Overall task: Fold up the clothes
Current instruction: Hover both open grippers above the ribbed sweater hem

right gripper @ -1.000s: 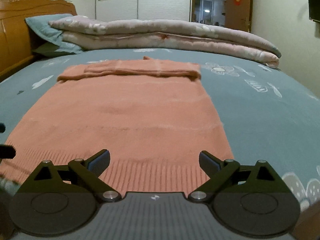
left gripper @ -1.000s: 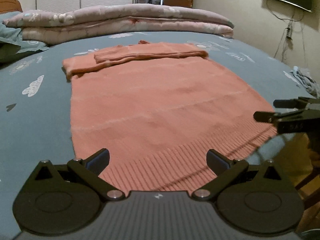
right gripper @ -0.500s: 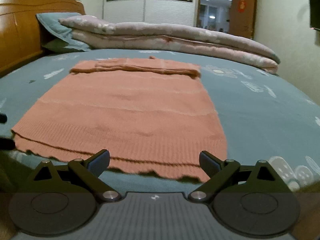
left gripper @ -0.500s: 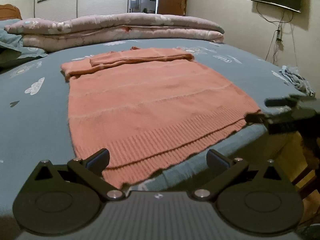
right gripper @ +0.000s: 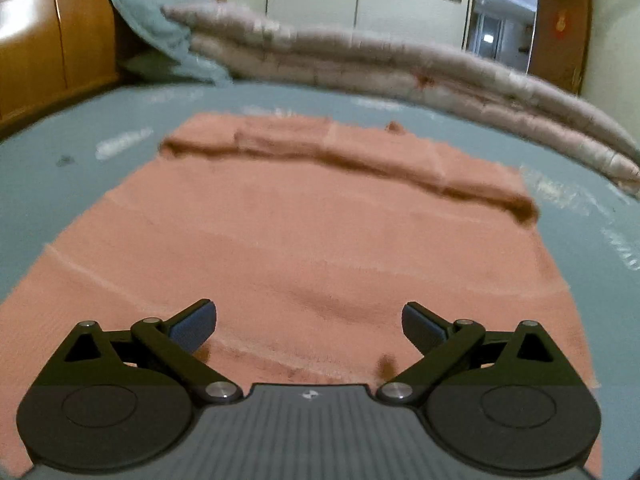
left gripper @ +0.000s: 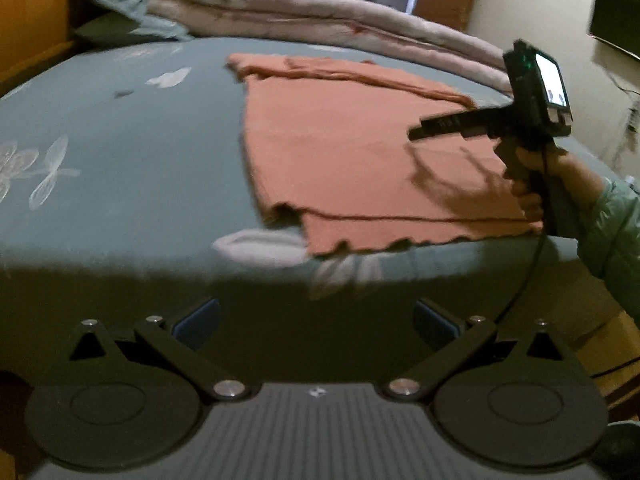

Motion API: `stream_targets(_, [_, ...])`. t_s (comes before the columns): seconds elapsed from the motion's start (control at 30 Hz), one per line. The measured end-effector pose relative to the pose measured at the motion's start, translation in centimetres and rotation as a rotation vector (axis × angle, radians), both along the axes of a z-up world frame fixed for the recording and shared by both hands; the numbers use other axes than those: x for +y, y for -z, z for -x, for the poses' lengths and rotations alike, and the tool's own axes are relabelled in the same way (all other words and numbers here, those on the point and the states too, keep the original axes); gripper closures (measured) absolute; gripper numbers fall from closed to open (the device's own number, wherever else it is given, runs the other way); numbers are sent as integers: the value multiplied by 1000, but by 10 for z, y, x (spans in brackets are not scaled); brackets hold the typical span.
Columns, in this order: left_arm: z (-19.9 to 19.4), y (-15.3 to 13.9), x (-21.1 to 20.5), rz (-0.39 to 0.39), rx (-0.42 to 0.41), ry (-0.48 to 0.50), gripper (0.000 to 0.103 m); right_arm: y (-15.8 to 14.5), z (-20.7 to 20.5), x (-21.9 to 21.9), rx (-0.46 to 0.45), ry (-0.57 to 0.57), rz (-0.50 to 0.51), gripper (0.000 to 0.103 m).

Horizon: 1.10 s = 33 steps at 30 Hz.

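Black linkage arms with silver screws and blue-padded jaws front the left gripper point(left gripper: 316, 318); at three o'clock, a hand point(left gripper: 560, 176) in what appears a pale-green sleeve point(left gripper: 612, 228), black cable point(left gripper: 528, 276) trailing.

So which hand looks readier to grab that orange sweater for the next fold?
Probably the right. The right gripper hovers open directly over the sweater, while the left gripper, also open, sits back off its hem.
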<state>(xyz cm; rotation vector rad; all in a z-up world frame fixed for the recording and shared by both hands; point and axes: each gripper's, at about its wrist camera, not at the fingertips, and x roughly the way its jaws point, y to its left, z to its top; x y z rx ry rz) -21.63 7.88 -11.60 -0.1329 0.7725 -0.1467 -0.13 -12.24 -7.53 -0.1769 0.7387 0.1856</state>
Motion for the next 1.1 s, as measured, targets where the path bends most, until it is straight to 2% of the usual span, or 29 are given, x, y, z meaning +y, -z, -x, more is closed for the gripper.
stream_targets(0.1, [-6,4,2,2,12,-13,1,6,22,-6,9,28,-50,0])
stream_targets(0.23, [-26,1,-7,-3,-2,42,1,9,85,-8,-24,31,-62,0])
stream_targets(0.37, [-52,-19,-23,-24,-72,124,1,5,127,-7,-41,7,-27,0])
stream_targets(0.47, [-61,-47,-36,-54,-165,203,1,-8,127,-19,-17,17,-74,0])
stream_targets(0.57, [-72,-67,-45,-40,-250,290,1,-28,120,-30,-87,25,-67,0])
stream_targets(0.63, [-91,-69,-53,-22,-265,310,1,-36,106,-40,-128,42,-57,0])
stream_targets(0.67, [-103,-66,-59,-16,-266,306,1,-35,96,-45,-126,62,-58,0])
stream_targets(0.8, [-146,-39,-69,41,-143,252,1,-19,55,-68,-48,151,-83,0])
stream_targets(0.87, [-156,-24,-65,76,-73,230,1,-8,49,-80,1,191,-93,0])
stream_targets(0.93, [-155,-9,-58,86,-10,211,1,-2,60,-93,2,226,-73,0])
stream_targets(1.1, [-123,-2,-48,55,-42,228,1,-1,104,-117,-21,247,-61,0])
